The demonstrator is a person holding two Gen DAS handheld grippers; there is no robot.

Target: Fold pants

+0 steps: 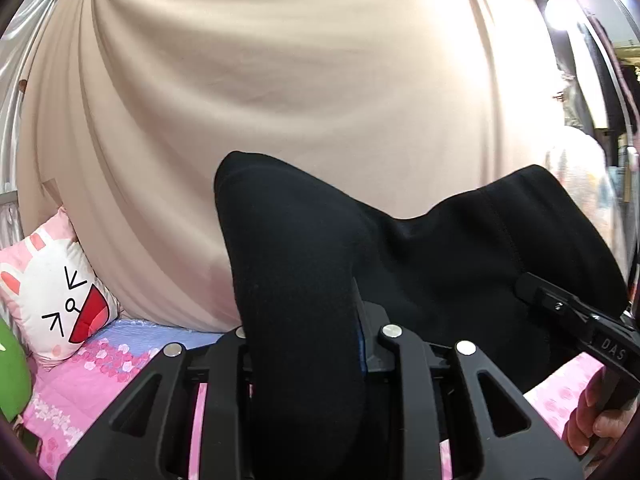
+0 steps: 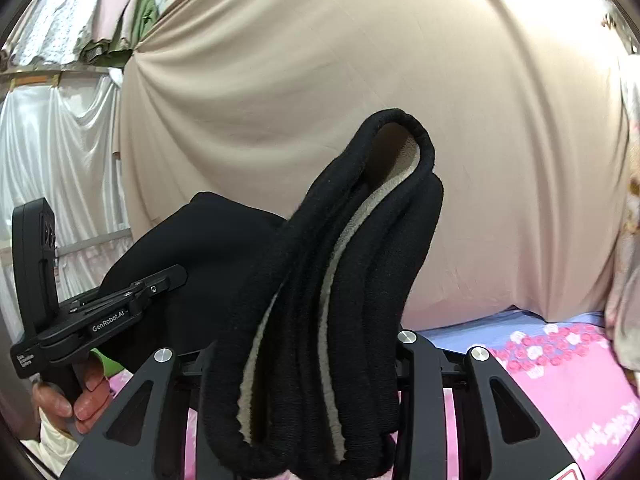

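The black pants point(image 1: 400, 264) hang in the air, stretched between both grippers above a pink bed. My left gripper point(image 1: 308, 344) is shut on a thick fold of the black cloth, which hides its fingertips. My right gripper point(image 2: 304, 356) is shut on the bunched end of the pants point(image 2: 344, 280), whose cream fleece lining shows between black ribs. The right gripper also shows at the right of the left wrist view point(image 1: 532, 292), biting the cloth. The left gripper shows at the left of the right wrist view point(image 2: 176, 274), also on the cloth.
A pink floral bedspread point(image 1: 100, 376) lies below. A beige sheet point(image 1: 280, 80) hangs behind. A rabbit-face pillow point(image 1: 56, 300) and a green cushion point(image 1: 12, 376) sit at the left. Clothes hang on a rack point(image 2: 92, 16) at the far left.
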